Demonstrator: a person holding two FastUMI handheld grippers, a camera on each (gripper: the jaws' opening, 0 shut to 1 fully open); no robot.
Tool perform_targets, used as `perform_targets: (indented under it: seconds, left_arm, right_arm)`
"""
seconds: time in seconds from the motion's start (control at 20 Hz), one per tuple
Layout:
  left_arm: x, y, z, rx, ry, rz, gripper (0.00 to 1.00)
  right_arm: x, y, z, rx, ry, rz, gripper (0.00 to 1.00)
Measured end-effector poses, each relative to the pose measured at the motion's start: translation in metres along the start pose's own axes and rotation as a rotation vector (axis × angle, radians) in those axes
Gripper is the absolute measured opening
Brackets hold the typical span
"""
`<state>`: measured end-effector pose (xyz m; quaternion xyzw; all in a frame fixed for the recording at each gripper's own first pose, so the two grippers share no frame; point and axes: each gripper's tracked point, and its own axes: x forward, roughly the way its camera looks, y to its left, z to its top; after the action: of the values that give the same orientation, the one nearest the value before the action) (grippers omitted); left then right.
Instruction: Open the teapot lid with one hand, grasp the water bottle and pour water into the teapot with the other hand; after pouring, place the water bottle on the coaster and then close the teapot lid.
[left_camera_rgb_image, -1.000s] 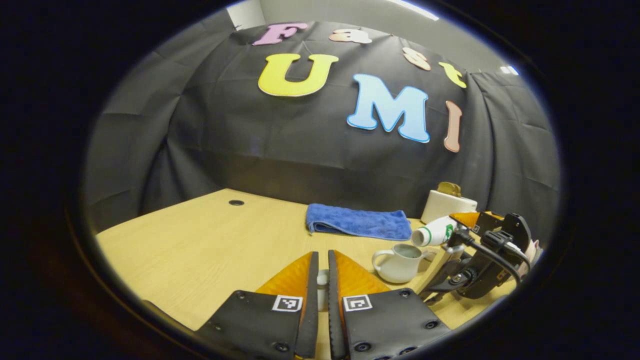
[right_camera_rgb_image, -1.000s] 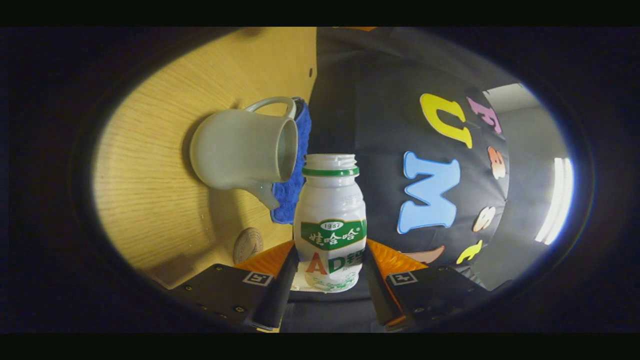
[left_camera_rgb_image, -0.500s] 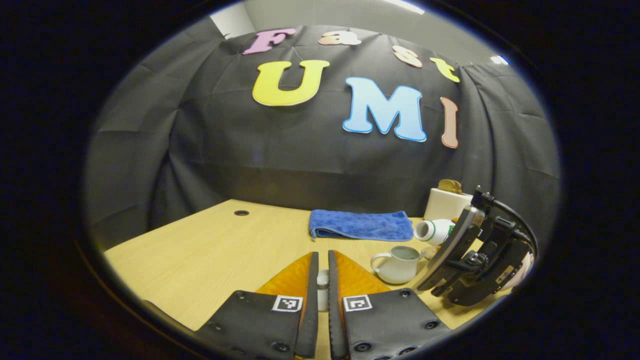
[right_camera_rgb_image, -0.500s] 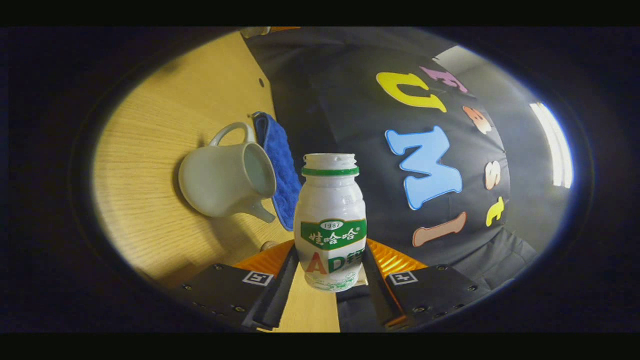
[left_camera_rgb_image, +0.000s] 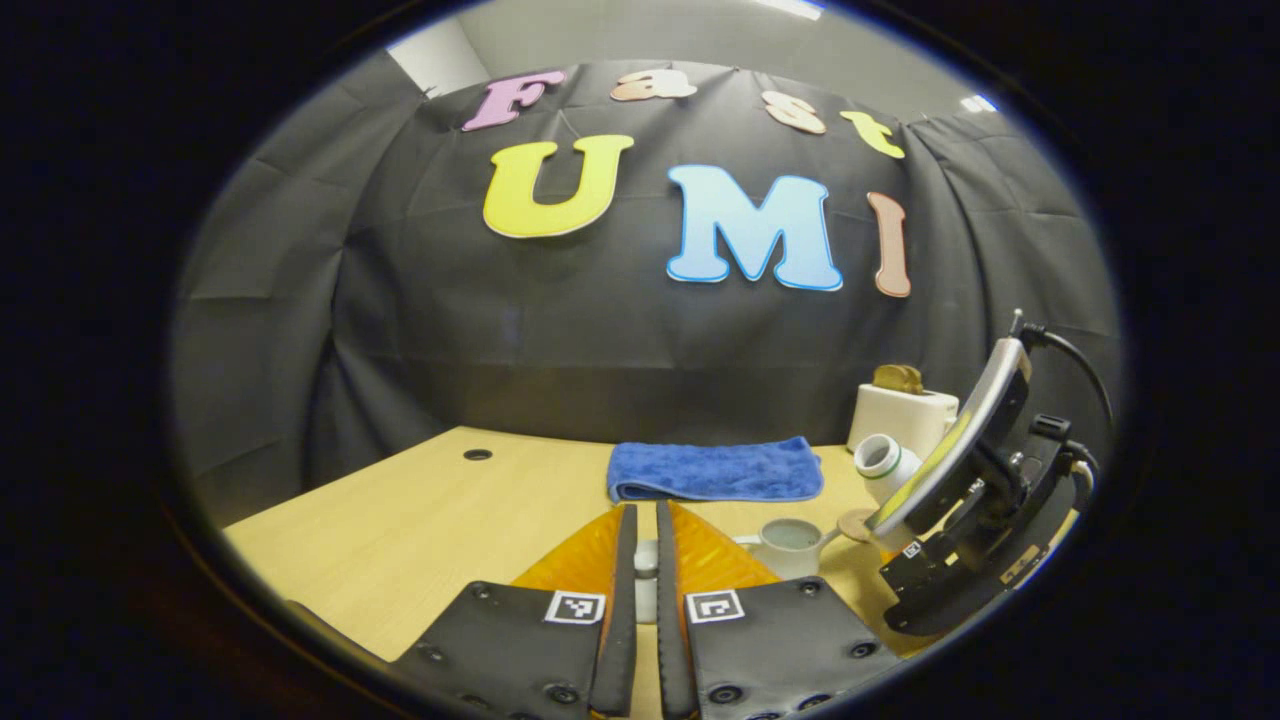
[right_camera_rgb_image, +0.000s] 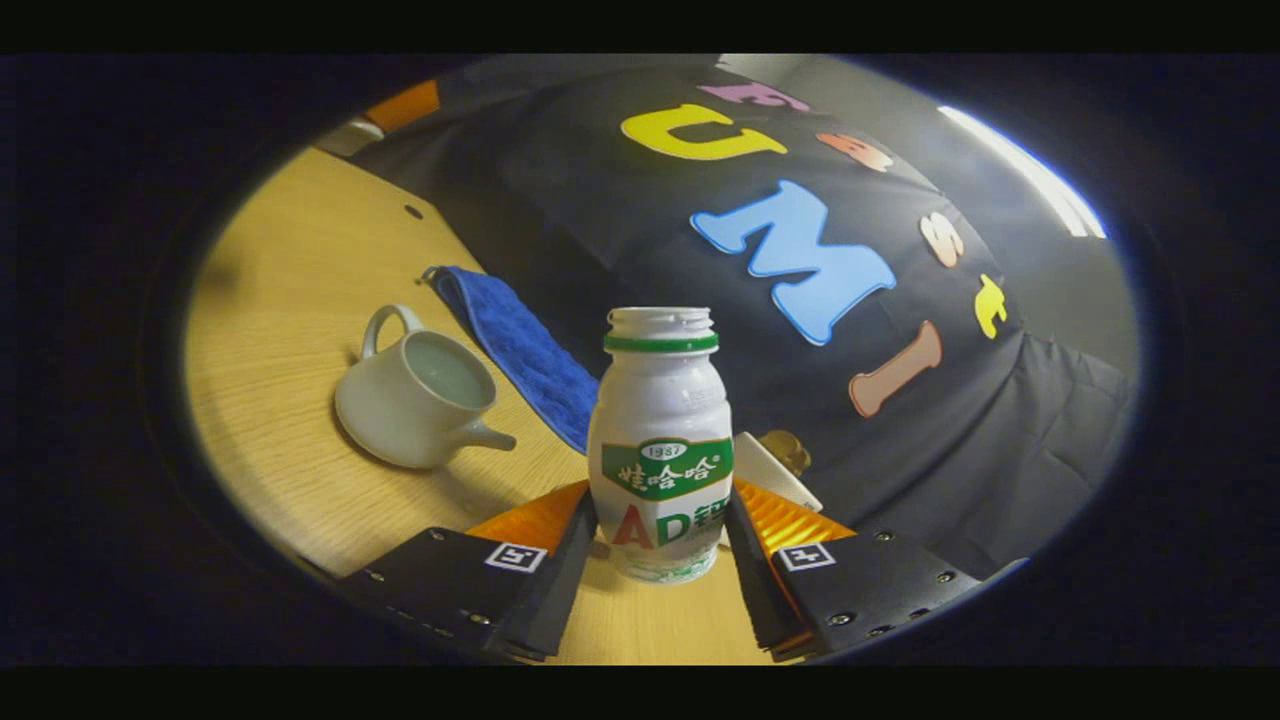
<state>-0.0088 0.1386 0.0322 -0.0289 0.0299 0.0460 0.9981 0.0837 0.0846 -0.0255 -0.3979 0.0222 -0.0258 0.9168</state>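
Fingers of the right gripper pinch the lower body of the water bottle from both sides, holding it off the worktop with its mouth uncapped; in the left gripper view the bottle leans over, neck toward the teapot. The left gripper has its fingers drawn almost together on a small pale piece, apparently the teapot lid, though little of it shows between them.

The teapot stands open on the worktop, handle away from the bottle and spout toward it, with pale liquid visible inside. In the left gripper view it sits just beyond the fingers, and the round coaster lies just beside it on the side of the right gripper, bare.

A folded blue towel lies behind the teapot along the worktop's far edge, against the black cloth wall. A white box with a brown object on top stands at the far corner, near the bottle. The wide stretch of worktop on the teapot's other side carries a small dark hole near the far edge.
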Motion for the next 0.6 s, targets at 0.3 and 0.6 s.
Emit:
perform_targets:
  seconds: [0.3,0.6]
  left_arm:
    - [0.028,-0.037,0.007,0.004,-0.010,-0.047,0.19]
    - [0.065,-0.076,0.016,-0.023,-0.036,-0.125,0.19]
  right_arm:
    - [0.000,-0.010,-0.009,0.223,0.022,0.039,0.69]
    - [-0.002,-0.032,-0.014,0.394,0.011,0.036,0.69]
